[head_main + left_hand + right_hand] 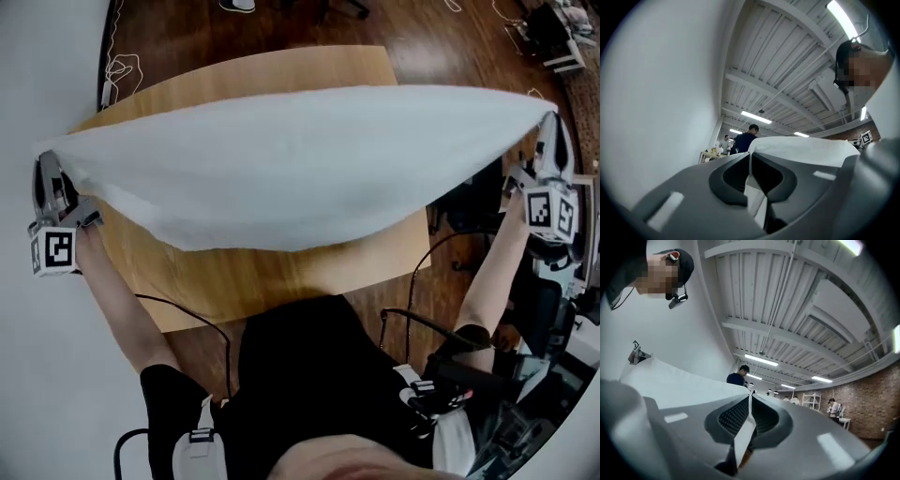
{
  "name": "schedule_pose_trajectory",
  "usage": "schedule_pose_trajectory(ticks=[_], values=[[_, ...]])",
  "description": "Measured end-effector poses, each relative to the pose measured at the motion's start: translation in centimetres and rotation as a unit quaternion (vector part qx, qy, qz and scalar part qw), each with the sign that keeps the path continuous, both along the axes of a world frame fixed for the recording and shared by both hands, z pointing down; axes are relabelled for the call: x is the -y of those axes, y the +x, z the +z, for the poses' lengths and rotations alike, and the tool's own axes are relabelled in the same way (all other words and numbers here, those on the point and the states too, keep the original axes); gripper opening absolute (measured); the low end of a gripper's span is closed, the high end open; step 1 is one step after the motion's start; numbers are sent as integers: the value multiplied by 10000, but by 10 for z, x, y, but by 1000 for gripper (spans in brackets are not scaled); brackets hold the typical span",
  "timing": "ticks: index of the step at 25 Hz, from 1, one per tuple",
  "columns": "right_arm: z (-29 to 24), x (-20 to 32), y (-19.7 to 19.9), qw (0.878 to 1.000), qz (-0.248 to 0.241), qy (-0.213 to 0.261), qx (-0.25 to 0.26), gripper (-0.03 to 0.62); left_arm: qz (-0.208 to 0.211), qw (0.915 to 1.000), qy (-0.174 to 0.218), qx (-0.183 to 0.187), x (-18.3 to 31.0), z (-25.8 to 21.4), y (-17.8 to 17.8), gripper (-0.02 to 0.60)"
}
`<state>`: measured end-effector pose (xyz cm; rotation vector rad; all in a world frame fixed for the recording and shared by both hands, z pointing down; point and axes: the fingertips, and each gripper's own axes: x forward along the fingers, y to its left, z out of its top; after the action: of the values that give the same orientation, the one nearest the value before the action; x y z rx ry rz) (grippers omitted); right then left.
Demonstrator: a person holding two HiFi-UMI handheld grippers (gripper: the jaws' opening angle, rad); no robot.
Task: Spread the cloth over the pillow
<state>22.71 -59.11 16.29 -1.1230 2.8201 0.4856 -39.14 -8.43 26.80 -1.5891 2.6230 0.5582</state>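
A white cloth (300, 164) hangs stretched wide in the air above the wooden table (272, 277), sagging in a curve at its lower edge. My left gripper (45, 161) is shut on the cloth's left corner at the view's left edge. My right gripper (551, 127) is shut on the right corner. In the left gripper view the cloth (801, 150) runs pinched between the jaws of the left gripper (751, 161). The right gripper view shows the cloth (675, 383) clamped the same way in the right gripper (750, 401). Both grippers point upward. No pillow shows; the cloth hides most of the tabletop.
Dark wood floor surrounds the table, with cables (117, 70) at the far left. A dark chair and equipment (487, 202) stand at the right. Other people (745, 138) stand far off in the room, and shelves (812, 401) line a brick wall.
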Motion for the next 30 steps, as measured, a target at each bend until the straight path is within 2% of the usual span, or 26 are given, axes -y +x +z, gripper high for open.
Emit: schedule_pose_trajectory(ticks=[1,3,5,7,9,11,13,15,16,18,20,22,25,27,30], values=[[29,31,-20,9998,-51,-210,-53,20,-62,9994,-320,-66,21,27,-20,17],[108,93,-63,9966,-135,-769,-257,20,-94,9930,-1177,-92,66,89,-52,17],[207,148,-106,9877,-159,-1404,-667,20,-2,9806,-1892,-515,107,173,-77,17],[315,188,-142,9706,-82,-1984,-1357,20,66,9622,-2499,-1085,134,256,-96,17],[407,203,-173,9472,-79,-2493,-2014,20,50,9420,-2989,-1528,141,319,-111,17],[466,201,-192,9275,-72,-2800,-2478,20,22,9291,-3258,-1749,142,354,-124,17],[498,199,-195,9153,-87,-2879,-2815,20,52,9212,-3489,-1720,145,375,-125,17],[527,204,-186,9018,-132,-3017,-3091,21,86,9171,-3626,-1655,143,386,-120,39],[540,209,-175,8943,-79,-3053,-3271,30,124,9175,-3616,-1652,143,389,-117,86],[548,221,-146,8812,203,-3028,-3624,143,270,9207,-3516,-1673,144,392,-112,192],[536,226,-122,8747,399,-3109,-3696,261,374,9223,-3444,-1715,124,388,-108,279],[520,227,-96,8792,435,-3341,-3370,261,601,9205,-3432,-1771,83,382,-94,309],[496,205,-42,8877,332,-3763,-2633,261,939,9095,-3532,-1982,13,389,-68,336],[474,162,-22,8874,14,-3934,-2405,246,927,9144,-3285,-2176,-16,386,-64,336],[458,86,-17,8791,-666,-3925,-2621,229,1248,9237,-2818,-2278,-12,359,-45,334]])
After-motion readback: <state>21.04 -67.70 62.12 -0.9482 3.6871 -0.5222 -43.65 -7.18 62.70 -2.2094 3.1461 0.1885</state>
